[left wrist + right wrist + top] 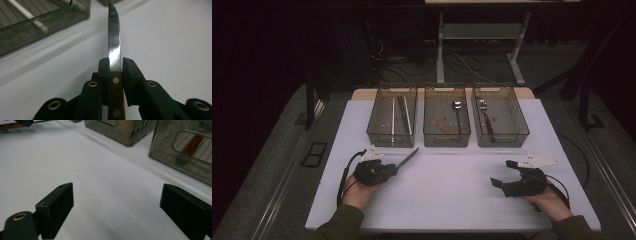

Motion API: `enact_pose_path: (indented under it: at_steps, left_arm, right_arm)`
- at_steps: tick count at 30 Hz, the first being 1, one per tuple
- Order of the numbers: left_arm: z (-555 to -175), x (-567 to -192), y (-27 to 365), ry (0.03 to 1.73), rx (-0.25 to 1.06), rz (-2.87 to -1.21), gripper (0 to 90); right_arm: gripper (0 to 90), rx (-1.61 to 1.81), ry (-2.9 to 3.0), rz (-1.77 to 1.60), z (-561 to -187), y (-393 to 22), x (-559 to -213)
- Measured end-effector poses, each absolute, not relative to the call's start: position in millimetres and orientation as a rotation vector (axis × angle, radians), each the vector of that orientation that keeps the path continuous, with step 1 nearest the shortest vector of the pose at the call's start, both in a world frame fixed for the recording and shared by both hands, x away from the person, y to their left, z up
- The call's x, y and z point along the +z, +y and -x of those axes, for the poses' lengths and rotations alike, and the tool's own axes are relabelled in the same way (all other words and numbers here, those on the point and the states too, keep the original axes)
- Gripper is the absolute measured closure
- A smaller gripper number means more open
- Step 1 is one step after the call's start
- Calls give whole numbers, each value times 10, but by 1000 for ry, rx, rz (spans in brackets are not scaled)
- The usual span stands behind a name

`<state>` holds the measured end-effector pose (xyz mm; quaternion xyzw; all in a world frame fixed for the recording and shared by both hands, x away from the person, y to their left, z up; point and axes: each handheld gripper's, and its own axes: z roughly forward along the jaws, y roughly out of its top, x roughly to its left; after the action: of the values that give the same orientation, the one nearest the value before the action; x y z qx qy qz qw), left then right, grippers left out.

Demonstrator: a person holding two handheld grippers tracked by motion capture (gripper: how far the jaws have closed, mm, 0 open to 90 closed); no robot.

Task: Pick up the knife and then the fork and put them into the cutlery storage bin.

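Note:
A steak knife (114,47) with a serrated steel blade and a riveted wooden handle is clamped between the jaws of my left gripper (115,65). Its blade points away from me toward the left bin. From above, the left gripper (388,168) sits at the table's front left with the knife (408,158) sticking out up and to the right. My right gripper (503,174) rests at the front right, jaws wide apart and nothing between them. In the right gripper view its black fingers (58,205) frame bare white tabletop.
Three smoky clear bins stand in a row at the back of the white table (447,185): the left bin (393,116) holds knives, the middle bin (446,116) spoons, the right bin (499,116) a fork. A desk frame and cables lie beyond the table.

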<state>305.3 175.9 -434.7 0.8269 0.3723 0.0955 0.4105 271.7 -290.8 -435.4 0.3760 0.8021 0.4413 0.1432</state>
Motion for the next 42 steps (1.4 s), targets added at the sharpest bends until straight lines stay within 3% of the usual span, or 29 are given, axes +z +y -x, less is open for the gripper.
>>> enact_pose_path:
  at_steps: [23, 31, 33, 42]
  left_arm:
    - [-2885, -4120, 1014, 748, 211, -2100, 766]
    - [-2870, -4097, 726, 687, 194, -2094, 766]
    - [-2873, -4086, 653, 669, 191, -2094, 766]
    - [-2861, -4044, 338, 609, 179, -2076, 766]
  right_arm:
    - [118, 1441, 2371, -1160, -2759, -2699, -4220]
    - [158, 1514, 2352, -1217, -2805, -2593, -4236]
    - [213, 1549, 2349, -1221, -2821, -2560, -4234]
    - [304, 1625, 2367, -1212, -2885, -2390, -4248]
